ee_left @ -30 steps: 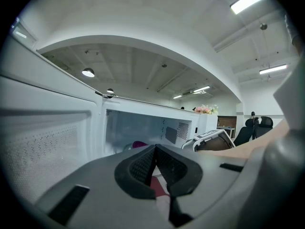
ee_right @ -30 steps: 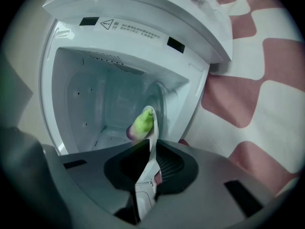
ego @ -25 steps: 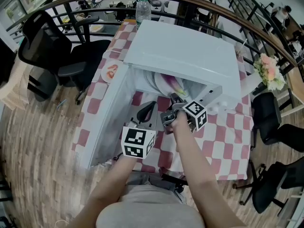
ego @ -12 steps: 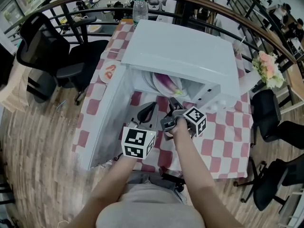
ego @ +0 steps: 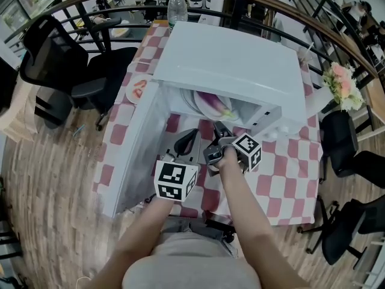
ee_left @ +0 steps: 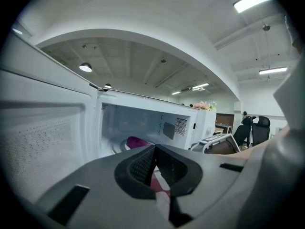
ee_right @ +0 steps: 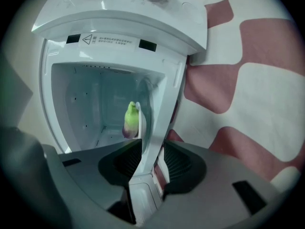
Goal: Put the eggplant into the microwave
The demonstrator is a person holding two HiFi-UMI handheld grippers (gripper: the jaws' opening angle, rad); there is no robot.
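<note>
Purple eggplant (ego: 212,105) lies inside the white microwave (ego: 234,59) (door (ego: 129,155) wide open).

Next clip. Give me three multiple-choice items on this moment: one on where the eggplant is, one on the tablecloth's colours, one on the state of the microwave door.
1. Where is the eggplant?
A. On the tablecloth
B. Inside the microwave, on a plate
C. On top of the microwave

2. The tablecloth has checks of:
A. blue and white
B. red and white
C. green and yellow

3. The microwave door is:
A. open
B. shut
C. taken off

Answers:
1 B: the right gripper view shows the eggplant on the plate in the cavity.
2 B: red and white squares show all round the microwave.
3 A: the door stands swung out to the left, still attached, and the cavity is in plain view.
</note>
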